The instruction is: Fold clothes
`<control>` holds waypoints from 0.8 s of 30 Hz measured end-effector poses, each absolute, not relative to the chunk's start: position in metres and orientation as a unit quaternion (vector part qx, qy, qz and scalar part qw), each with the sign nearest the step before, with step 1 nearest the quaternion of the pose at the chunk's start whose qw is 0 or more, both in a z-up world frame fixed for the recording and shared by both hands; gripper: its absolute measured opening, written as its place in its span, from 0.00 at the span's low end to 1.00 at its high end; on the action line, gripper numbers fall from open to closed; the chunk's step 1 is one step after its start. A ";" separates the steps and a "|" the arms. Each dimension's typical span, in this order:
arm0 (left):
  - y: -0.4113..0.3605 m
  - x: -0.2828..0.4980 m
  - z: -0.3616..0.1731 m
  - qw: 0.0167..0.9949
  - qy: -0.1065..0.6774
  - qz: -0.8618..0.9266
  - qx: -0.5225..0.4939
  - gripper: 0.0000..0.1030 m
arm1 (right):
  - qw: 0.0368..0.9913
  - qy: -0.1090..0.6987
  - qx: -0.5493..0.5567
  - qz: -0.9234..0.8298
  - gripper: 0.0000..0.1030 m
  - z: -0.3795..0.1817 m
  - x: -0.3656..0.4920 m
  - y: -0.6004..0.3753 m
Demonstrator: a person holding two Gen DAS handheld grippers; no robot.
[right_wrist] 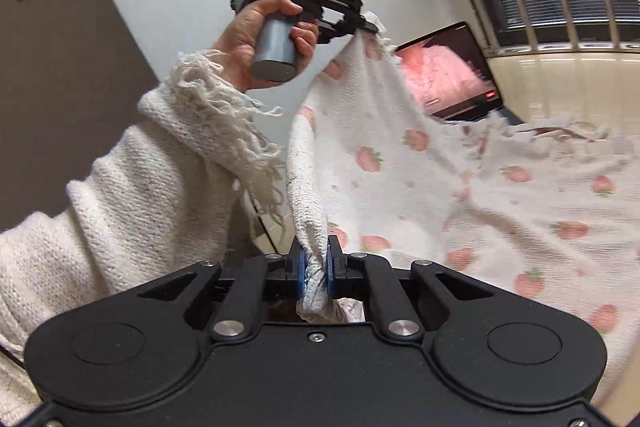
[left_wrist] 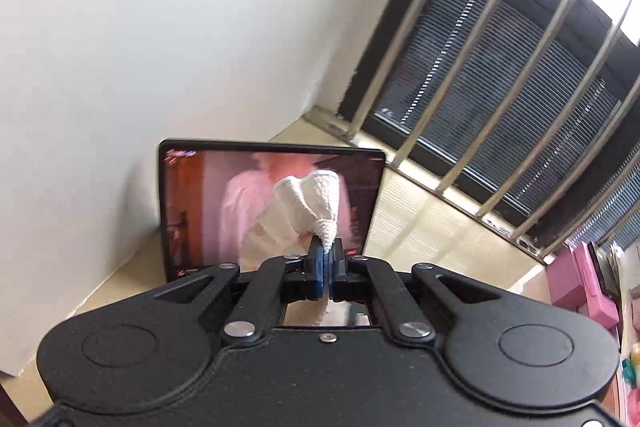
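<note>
A white knitted garment with pink strawberry prints (right_wrist: 460,187) hangs lifted in the air between both grippers. My left gripper (left_wrist: 324,259) is shut on a bunched corner of it (left_wrist: 308,207). In the right wrist view the left gripper (right_wrist: 370,27) is up high, held by a hand, pinching the top corner. My right gripper (right_wrist: 316,267) is shut on a twisted edge of the same garment, lower down. The rest of the cloth drapes to the right.
An open laptop (left_wrist: 272,203) playing a pinkish video stands on the beige table (left_wrist: 420,227) against the white wall; it also shows in the right wrist view (right_wrist: 448,71). A barred window with blinds (left_wrist: 500,67) is at the right. Pink boxes (left_wrist: 584,287) sit at the table's right end.
</note>
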State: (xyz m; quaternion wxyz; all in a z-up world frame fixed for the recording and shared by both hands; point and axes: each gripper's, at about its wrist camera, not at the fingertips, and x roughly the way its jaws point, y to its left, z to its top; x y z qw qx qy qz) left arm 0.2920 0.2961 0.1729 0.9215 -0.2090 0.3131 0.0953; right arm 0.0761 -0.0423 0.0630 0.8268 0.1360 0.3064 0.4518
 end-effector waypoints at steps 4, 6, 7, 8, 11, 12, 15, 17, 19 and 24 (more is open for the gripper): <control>0.198 0.321 0.183 0.932 0.325 0.030 -0.158 0.02 | 0.852 0.313 0.176 0.381 0.09 0.051 0.071 -0.104; 0.148 0.332 0.161 0.928 0.349 0.004 -0.131 0.02 | 0.854 0.335 0.196 0.347 0.09 0.036 0.066 -0.133; 0.125 0.338 0.146 0.924 0.363 -0.008 -0.121 0.02 | 0.851 0.350 0.205 0.334 0.09 0.026 0.063 -0.143; 0.107 0.343 0.126 0.917 0.382 -0.017 -0.116 0.02 | 0.847 0.367 0.212 0.322 0.09 0.016 0.060 -0.152; 0.057 0.356 0.061 0.895 0.430 -0.041 -0.115 0.02 | 0.835 0.419 0.215 0.285 0.09 -0.020 0.055 -0.165; 0.047 0.360 0.043 0.890 0.439 -0.043 -0.120 0.02 | 0.831 0.432 0.215 0.277 0.09 -0.031 0.053 -0.168; 0.030 0.366 -0.001 0.875 0.459 -0.044 -0.144 0.02 | 0.823 0.460 0.212 0.258 0.09 -0.056 0.049 -0.170; 0.027 0.368 -0.022 0.867 0.465 -0.047 -0.172 0.03 | 0.821 0.467 0.208 0.252 0.09 -0.065 0.049 -0.168; 0.027 0.369 -0.029 0.862 0.470 -0.049 -0.185 0.05 | 0.818 0.474 0.207 0.253 0.10 -0.070 0.049 -0.165; 0.028 0.365 -0.016 0.864 0.461 -0.084 -0.187 0.59 | 0.814 0.487 0.200 0.245 0.36 -0.077 0.052 -0.162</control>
